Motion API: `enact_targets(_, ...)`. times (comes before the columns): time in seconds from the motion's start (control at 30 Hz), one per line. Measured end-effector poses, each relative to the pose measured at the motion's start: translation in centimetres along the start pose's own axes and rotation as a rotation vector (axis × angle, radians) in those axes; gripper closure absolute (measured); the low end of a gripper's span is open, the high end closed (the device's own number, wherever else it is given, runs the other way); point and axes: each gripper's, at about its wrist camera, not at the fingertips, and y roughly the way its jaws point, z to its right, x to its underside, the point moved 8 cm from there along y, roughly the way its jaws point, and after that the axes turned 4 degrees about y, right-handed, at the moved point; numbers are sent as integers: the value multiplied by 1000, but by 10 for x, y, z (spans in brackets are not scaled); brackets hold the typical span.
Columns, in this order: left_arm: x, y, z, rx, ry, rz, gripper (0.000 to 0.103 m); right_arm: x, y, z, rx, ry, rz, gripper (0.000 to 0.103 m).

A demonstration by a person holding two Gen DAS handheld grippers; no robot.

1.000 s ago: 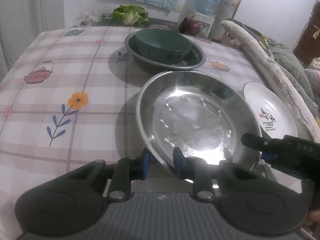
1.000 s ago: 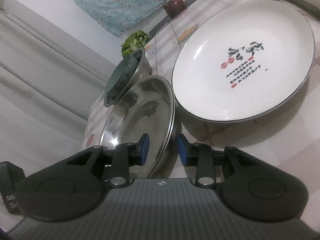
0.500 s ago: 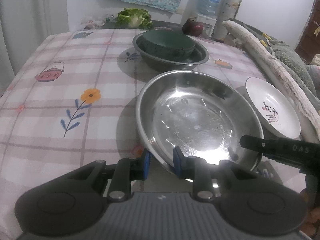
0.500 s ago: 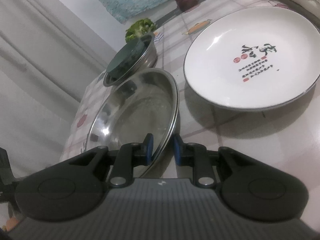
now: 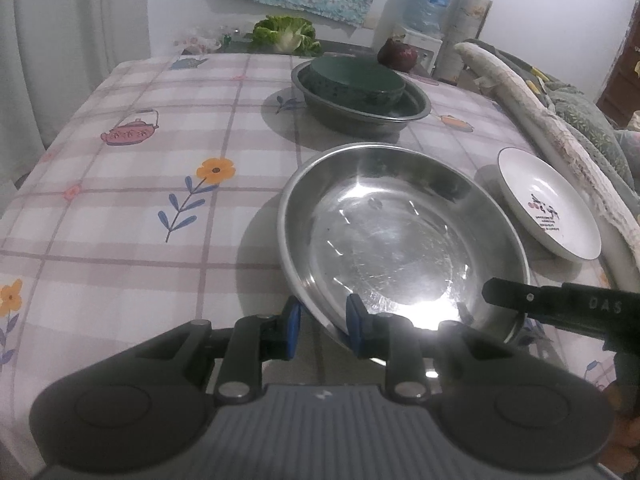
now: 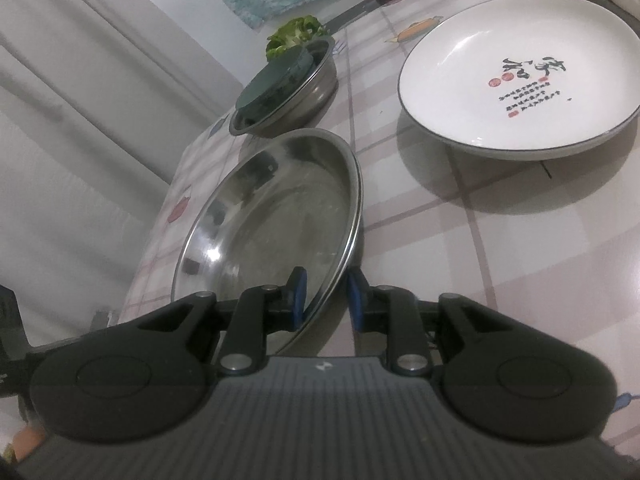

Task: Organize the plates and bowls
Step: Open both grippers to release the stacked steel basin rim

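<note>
We grip the steel pan (image 5: pixel 400 236) by its near rim w/ both grippers, left (image 5: pixel 319 326) & right (image 6: pixel 326 300), jaws clenched on it, above the table (image 5: pixel 132 184). Risk: thin slick rim slips, pan drops onto white plate (image 6: pixel 520 72).

steel pan (image 5: pixel 400 236): its near rim is hidden behind the left gripper (image 5: pixel 319 330).
green bowl (image 5: pixel 356 80): its bottom part sits hidden inside the grey basin (image 5: pixel 362 114).
right gripper (image 5: pixel 560 304): only one dark arm shows, cut off by the right edge.
white plate (image 6: pixel 520 76): the writing is too small to read.
</note>
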Motion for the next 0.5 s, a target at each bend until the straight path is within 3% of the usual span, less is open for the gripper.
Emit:
enact_targets(0.13,0,-5,0,-18,5,10,69,-1,-1,-3,5,-6,-7,76)
enact_targets(0.37,-6,-24,-4,-63,9,62,54,1,-22,-2,51,-57,52,26)
enact_targets(0.5,-13,-39,-1,-63,21,104,44,-1,-42,3,95,-86,98,18)
